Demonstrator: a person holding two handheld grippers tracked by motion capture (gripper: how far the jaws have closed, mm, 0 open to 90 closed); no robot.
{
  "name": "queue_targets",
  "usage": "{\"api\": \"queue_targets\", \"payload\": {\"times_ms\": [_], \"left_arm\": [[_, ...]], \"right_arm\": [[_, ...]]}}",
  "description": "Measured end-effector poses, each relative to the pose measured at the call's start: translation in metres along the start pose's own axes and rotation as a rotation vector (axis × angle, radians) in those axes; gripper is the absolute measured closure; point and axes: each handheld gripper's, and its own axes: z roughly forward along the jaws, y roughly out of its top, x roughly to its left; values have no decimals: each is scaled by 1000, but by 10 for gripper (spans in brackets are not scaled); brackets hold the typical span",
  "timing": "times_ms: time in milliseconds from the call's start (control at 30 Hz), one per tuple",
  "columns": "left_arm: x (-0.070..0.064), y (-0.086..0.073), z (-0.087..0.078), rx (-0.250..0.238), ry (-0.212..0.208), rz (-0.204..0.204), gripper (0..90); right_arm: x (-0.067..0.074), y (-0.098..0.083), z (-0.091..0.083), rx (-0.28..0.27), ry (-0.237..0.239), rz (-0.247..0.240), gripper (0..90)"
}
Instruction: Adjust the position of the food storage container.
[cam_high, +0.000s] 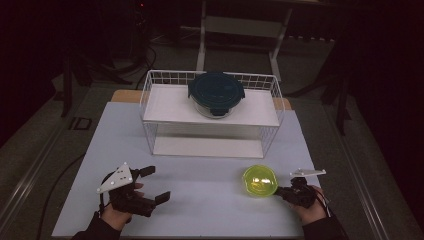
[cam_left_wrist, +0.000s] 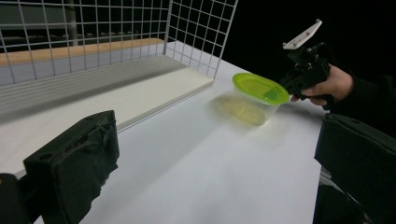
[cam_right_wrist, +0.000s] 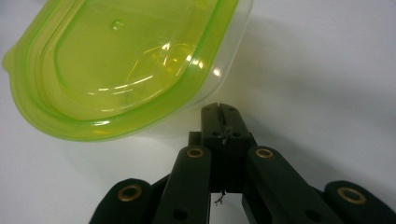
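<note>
A clear tub with a yellow-green lid (cam_high: 260, 181) (cam_left_wrist: 259, 88) (cam_right_wrist: 121, 70) stands on the white table (cam_high: 200, 200), at the front right. My right gripper (cam_high: 278, 190) (cam_right_wrist: 219, 109) is shut with nothing between its jaws; its tip sits against the tub's side, just under the lid's rim. From the left gripper view, the right gripper (cam_left_wrist: 282, 86) meets the lid's far edge, a hand behind it. My left gripper (cam_high: 156, 184) (cam_left_wrist: 217, 135) rests open at the front left, holding nothing.
A white wire basket (cam_high: 150, 100) lies on its side at the back of the table, with a white board (cam_high: 170, 107) as a shelf. A round glass container with a dark lid (cam_high: 216, 92) sits on that shelf. Dark floor surrounds the table.
</note>
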Motion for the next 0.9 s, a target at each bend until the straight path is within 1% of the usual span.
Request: {"api": "queue_targets", "payload": {"times_ms": [167,367,400,467,500,600,700,767,900], "left_arm": [[0,0,0,-2,-2,1,0],[0,0,-1,-4,-1,4,0],[0,0,-1,-4,-1,4,0],[0,1,-2,-7,-1,1,0],[0,0,-2,-8,0,2,0],[0,0,-2,-8,-1,0,0],[0,0,-1,-9,-1,1,0],[0,0,-1,-9,-4,0,0],[-1,0,0,-2,-4,10,0]], "right_arm": [[10,8,11,20,28,-26,900],[28,20,27,48,53,-77,900],[28,20,27,48,53,-77,900],[32,23,31,59,46,-95,900],[32,23,32,58,43,-98,900],[27,24,32,51,36,-75,900],[26,26,32,40,50,-54,900],[29,28,34,40,50,-65,900],[34,33,40,46,67,-77,900]]}}
